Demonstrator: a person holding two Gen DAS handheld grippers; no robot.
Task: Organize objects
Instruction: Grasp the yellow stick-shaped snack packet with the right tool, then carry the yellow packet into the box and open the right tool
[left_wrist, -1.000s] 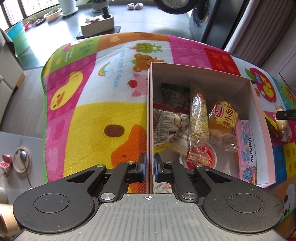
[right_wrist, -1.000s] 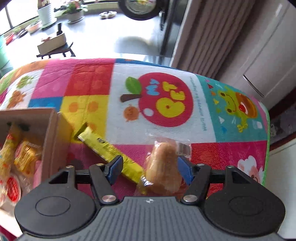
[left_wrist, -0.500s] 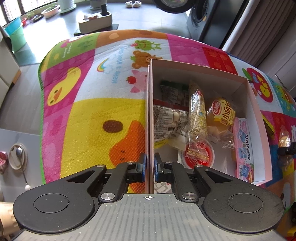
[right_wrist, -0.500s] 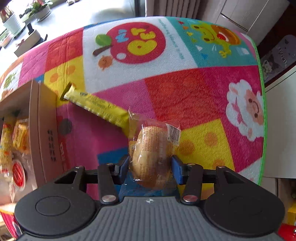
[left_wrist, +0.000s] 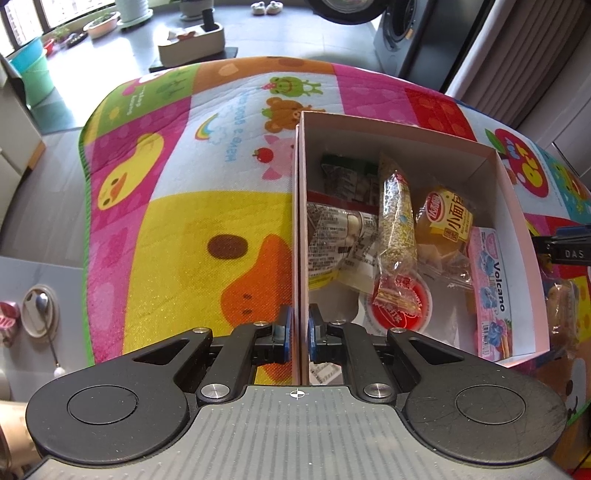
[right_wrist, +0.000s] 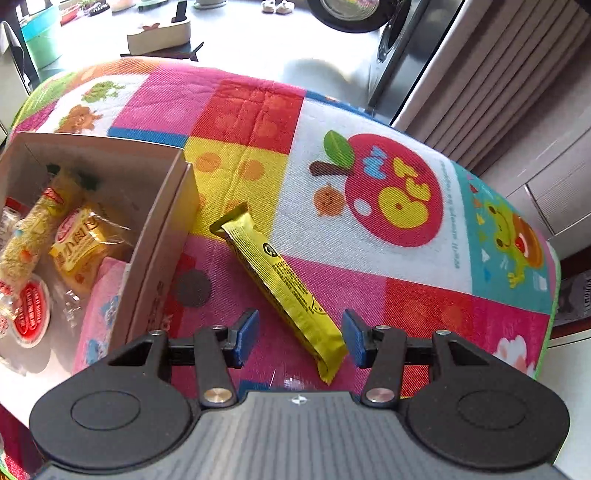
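A pink cardboard box (left_wrist: 402, 130) stands on the cartoon mat, holding several snack packs: a grain bar (left_wrist: 397, 218), a yellow bun pack (left_wrist: 448, 216) and a pink Volcano pack (left_wrist: 493, 291). My left gripper (left_wrist: 297, 334) is shut on the box's left wall near its front corner. My right gripper (right_wrist: 300, 338) is open just right of the box (right_wrist: 155, 251), and the near end of a yellow snack bar (right_wrist: 280, 284) lies on the mat between its fingers. A clear-wrapped bun (left_wrist: 561, 306) rests on the mat outside the box's right wall, under the right gripper (left_wrist: 569, 248).
The mat's right edge (right_wrist: 550, 295) drops off beside cabinets and a curtain. A washing machine (left_wrist: 410, 33) stands behind. Left of the mat, a lower grey surface holds a dish with a spoon (left_wrist: 38, 314). A tissue box (left_wrist: 192, 44) sits on the floor beyond.
The right gripper has opened wider and the wrapped bun is no longer between its fingers; its view now faces the yellow bar. The left gripper stays shut on the box wall.
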